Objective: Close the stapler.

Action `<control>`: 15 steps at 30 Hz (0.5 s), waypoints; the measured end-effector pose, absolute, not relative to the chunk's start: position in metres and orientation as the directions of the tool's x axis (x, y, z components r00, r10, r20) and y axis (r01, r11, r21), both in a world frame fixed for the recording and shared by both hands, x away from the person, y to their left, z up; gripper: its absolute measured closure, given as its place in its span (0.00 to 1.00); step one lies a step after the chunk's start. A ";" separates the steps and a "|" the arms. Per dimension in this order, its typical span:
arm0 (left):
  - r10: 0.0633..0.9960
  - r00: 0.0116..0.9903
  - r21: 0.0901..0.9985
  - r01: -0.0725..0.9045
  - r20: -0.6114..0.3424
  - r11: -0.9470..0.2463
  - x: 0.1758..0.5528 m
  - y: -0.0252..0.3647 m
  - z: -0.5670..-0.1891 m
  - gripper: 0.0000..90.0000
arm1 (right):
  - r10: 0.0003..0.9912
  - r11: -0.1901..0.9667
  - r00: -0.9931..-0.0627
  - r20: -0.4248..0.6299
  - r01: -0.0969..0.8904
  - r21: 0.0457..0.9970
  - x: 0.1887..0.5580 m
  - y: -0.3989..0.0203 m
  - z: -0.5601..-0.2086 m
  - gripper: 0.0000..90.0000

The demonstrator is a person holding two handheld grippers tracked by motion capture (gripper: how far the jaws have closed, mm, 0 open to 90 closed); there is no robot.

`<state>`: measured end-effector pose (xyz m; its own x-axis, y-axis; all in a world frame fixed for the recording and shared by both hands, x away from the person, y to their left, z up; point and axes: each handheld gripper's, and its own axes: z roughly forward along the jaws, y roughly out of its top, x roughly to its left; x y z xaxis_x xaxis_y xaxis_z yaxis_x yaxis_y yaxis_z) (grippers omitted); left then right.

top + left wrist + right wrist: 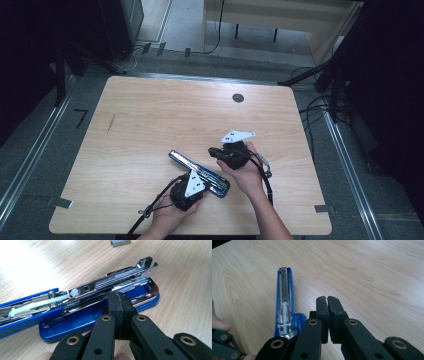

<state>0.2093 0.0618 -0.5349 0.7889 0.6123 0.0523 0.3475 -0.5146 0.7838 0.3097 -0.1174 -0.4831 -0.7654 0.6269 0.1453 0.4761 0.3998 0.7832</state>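
One blue stapler [199, 170] lies opened near the table's [150, 115] front edge, its metal magazine [110, 285] exposed. Left gripper [119, 305], jaws pressed together, rests at the stapler's base; right gripper [327, 305], likewise closed, grips nothing.

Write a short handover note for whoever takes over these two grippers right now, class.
Left gripper: shut, empty, pads resting at the base of the blue stapler.
Right gripper: shut, empty, above the table beside the stapler.
Stapler lies swung open, its metal magazine exposed. A strip of staples lies on the table beyond it.
Done: stapler opened.
Left, probably: load the staples, close the stapler.
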 end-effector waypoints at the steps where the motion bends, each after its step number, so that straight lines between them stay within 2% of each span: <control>1: 0.612 0.789 0.784 0.347 0.053 -0.515 0.209 0.062 -0.535 1.00 | 0.629 0.398 -0.764 0.144 0.476 0.784 0.310 -0.121 -0.483 0.99; 15: 0.612 0.789 0.783 0.347 0.053 -0.515 0.209 0.062 -0.535 1.00 | 0.696 0.397 -0.712 0.095 0.493 0.774 0.306 -0.170 -0.486 0.98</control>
